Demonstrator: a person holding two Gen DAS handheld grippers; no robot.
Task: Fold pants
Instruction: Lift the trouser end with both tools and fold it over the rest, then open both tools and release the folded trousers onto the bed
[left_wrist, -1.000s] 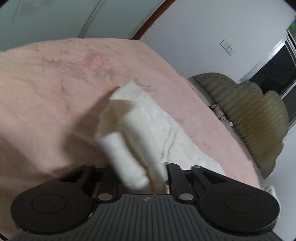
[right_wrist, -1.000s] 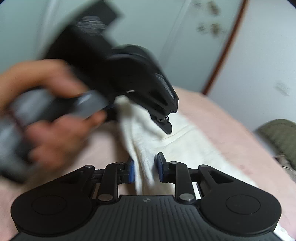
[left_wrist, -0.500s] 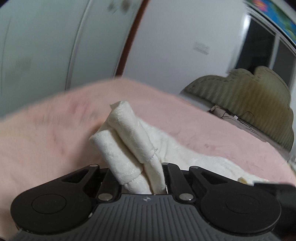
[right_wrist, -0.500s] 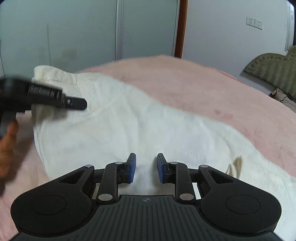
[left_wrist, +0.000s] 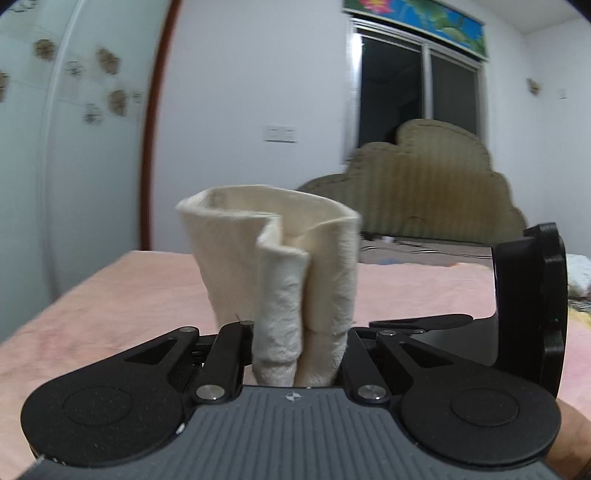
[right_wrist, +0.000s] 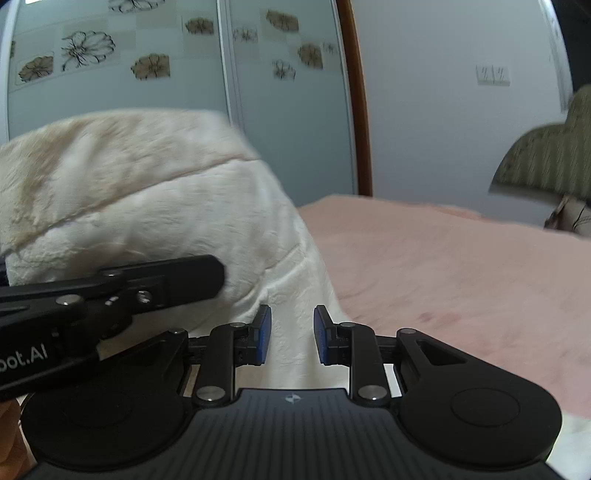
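Pants (left_wrist: 280, 280), cream and fleecy, stand up in a bunched fold straight out of your left gripper (left_wrist: 300, 354) in the left wrist view. Its jaws are nearly closed and pinch several layers of the fabric between them, with the free edge curling open above. Beneath lies the pink bed (left_wrist: 110, 295), with an olive headboard (left_wrist: 424, 192) beyond it. Part of your right gripper (left_wrist: 532, 295) shows black at the right edge, just beside the left one.

In the right wrist view, the pants (right_wrist: 147, 192) hang as a raised, rounded mass at the left, lifted off the pink bed (right_wrist: 461, 266). A strip of the cloth runs down between the blue pads (right_wrist: 263, 334) of your right gripper (right_wrist: 291, 334). Those jaws stand narrowly apart, and I cannot tell whether they press on the cloth. Your left gripper (right_wrist: 192, 275) crosses the left side, lying against the lifted fabric.
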